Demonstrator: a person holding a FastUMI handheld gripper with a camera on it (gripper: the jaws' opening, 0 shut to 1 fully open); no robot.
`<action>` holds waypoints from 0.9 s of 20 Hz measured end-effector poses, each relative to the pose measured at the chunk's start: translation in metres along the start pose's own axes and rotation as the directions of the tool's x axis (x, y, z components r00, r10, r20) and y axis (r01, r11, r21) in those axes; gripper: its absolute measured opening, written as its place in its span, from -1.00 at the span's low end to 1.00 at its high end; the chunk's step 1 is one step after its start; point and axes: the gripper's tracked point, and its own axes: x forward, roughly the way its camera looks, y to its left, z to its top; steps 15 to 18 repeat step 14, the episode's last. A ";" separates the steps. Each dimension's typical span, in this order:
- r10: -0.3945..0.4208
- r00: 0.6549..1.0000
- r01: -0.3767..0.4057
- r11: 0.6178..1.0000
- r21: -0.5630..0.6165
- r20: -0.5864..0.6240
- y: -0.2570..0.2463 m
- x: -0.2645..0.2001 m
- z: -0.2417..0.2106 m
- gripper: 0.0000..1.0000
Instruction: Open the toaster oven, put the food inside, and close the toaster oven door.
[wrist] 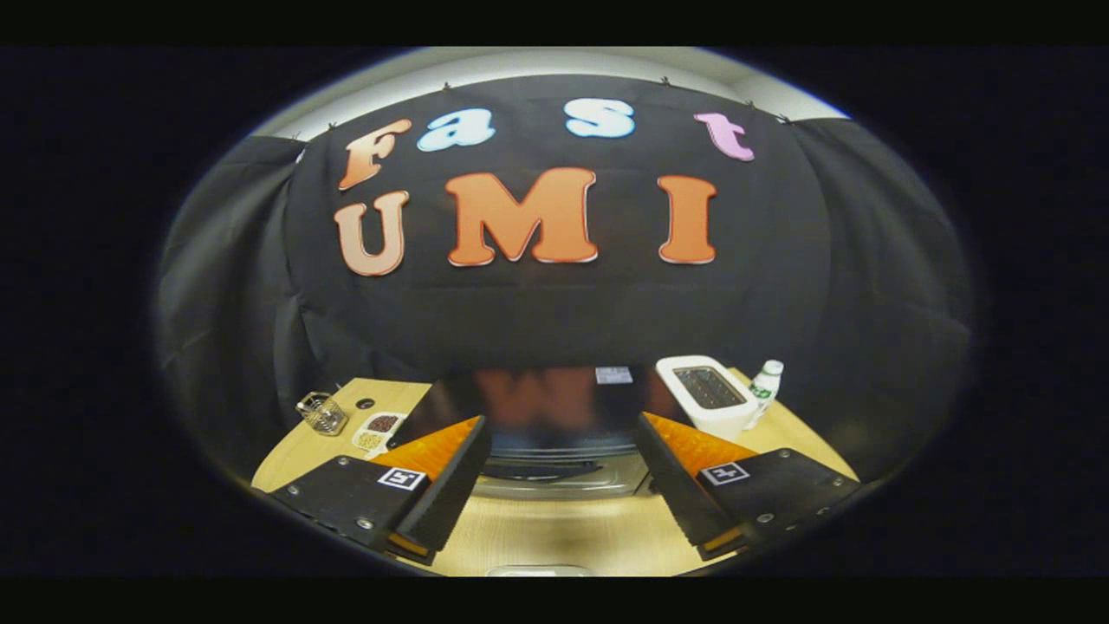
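Note:
The toaster oven [554, 400] stands on the wooden table [563, 529] straight ahead, its glossy black top between my fingertips. Its silver front faces me, with a dark handle [541, 471] across the upper part of the door, and the door looks closed. My gripper [561, 423] is open, its fingers spread wide to either side of the oven and touching nothing. A pale rim [539, 570] shows on the table just below the fingers; I cannot tell what it is.
Left of the oven lie a small white dish of beans [378, 429] and a wire basket [322, 413]. To the right stand a white pop-up toaster [706, 394] and a small bottle [764, 387]. Black cloth hangs close behind the table.

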 end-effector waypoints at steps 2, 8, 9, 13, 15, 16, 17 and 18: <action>-0.009 0.997 0.011 1.000 -0.029 0.071 -0.004 -0.018 0.039 0.98; -0.006 0.987 0.012 0.999 -0.037 0.162 -0.005 -0.074 0.114 0.97; -0.008 0.985 0.012 1.000 -0.024 0.172 -0.005 -0.082 0.123 0.97; -0.041 0.975 0.043 0.999 -0.004 0.217 -0.020 -0.117 0.148 0.98; -0.047 0.973 0.048 0.999 0.000 0.225 -0.023 -0.125 0.152 0.98; -0.047 0.973 0.048 0.999 0.000 0.225 -0.023 -0.125 0.152 0.98; -0.047 0.973 0.048 0.999 0.000 0.225 -0.023 -0.125 0.152 0.98; -0.047 0.973 0.048 0.999 0.000 0.225 -0.023 -0.125 0.152 0.98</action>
